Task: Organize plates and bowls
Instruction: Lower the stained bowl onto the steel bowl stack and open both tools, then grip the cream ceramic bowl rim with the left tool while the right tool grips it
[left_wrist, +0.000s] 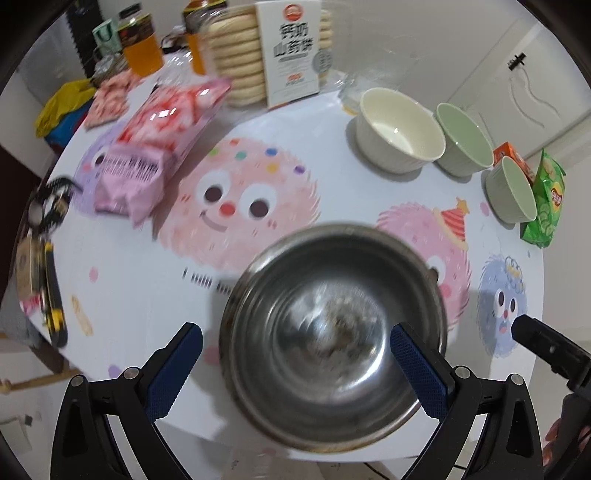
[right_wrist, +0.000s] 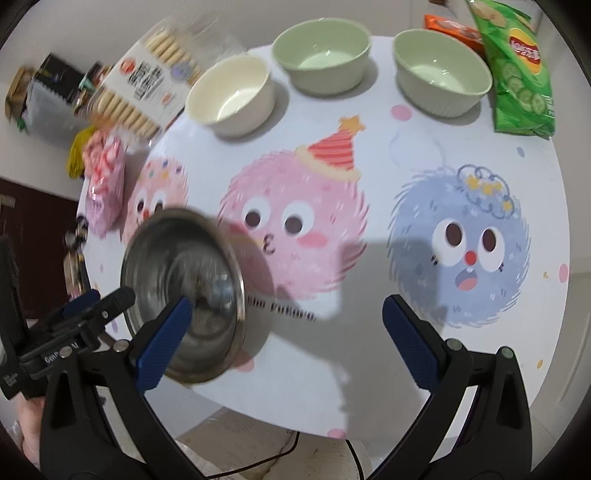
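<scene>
A blurred steel bowl (left_wrist: 332, 332) sits near the front edge of the round table (left_wrist: 258, 122). My left gripper (left_wrist: 295, 365) is open, its blue fingers (left_wrist: 173, 373) either side of the bowl's near rim. The bowl also shows in the right wrist view (right_wrist: 184, 291), with the left gripper (right_wrist: 79, 314) beside it. My right gripper (right_wrist: 286, 339) is open and empty above the table's front edge. A cream bowl (left_wrist: 400, 129) and two green bowls (left_wrist: 465, 138) (left_wrist: 511, 188) stand in a row at the back; they also show in the right wrist view (right_wrist: 231, 94) (right_wrist: 321, 53) (right_wrist: 441, 72).
Snack packs crowd the back and left: a biscuit box (left_wrist: 288, 51), a pink bag (left_wrist: 159, 144), drink bottles (left_wrist: 142, 46). A green crisp bag (right_wrist: 517, 66) and an orange pack (right_wrist: 452, 29) lie at the right rear. Keys (left_wrist: 44, 258) lie at the left edge.
</scene>
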